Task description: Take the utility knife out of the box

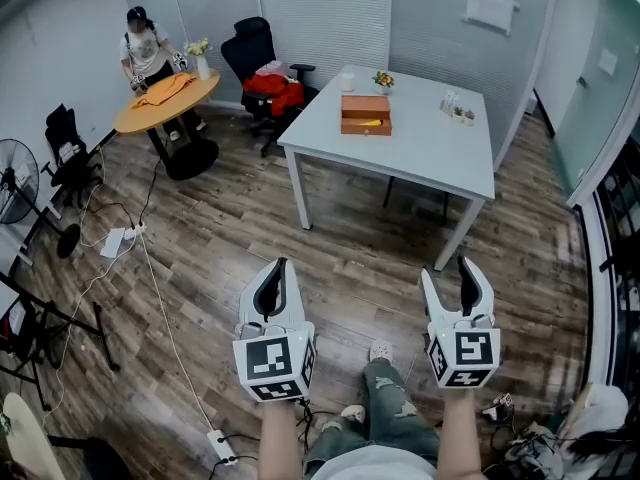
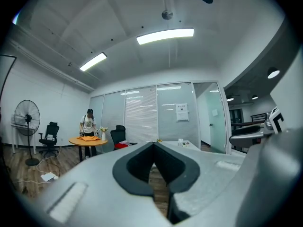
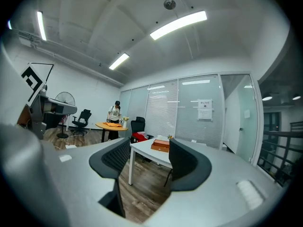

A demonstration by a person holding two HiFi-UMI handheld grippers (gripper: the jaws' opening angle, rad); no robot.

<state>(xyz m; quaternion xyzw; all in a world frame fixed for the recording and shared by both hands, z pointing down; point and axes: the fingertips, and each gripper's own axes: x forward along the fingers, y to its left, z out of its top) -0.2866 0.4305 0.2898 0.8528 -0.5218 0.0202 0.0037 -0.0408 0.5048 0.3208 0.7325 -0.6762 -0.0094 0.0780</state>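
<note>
At the bottom of my head view the left gripper (image 1: 277,268) has its jaws closed together on nothing, and the right gripper (image 1: 444,268) stands wide open, also empty. Both are over the wooden floor (image 1: 350,238), well apart from the white table (image 1: 440,158) in the upper middle. On the table the brown box (image 1: 366,115) lies open. The yellow thing inside I take for the utility knife (image 1: 372,122), its long axis left to right. It lies straight ahead, slightly nearer to the right gripper, I judge.
</note>
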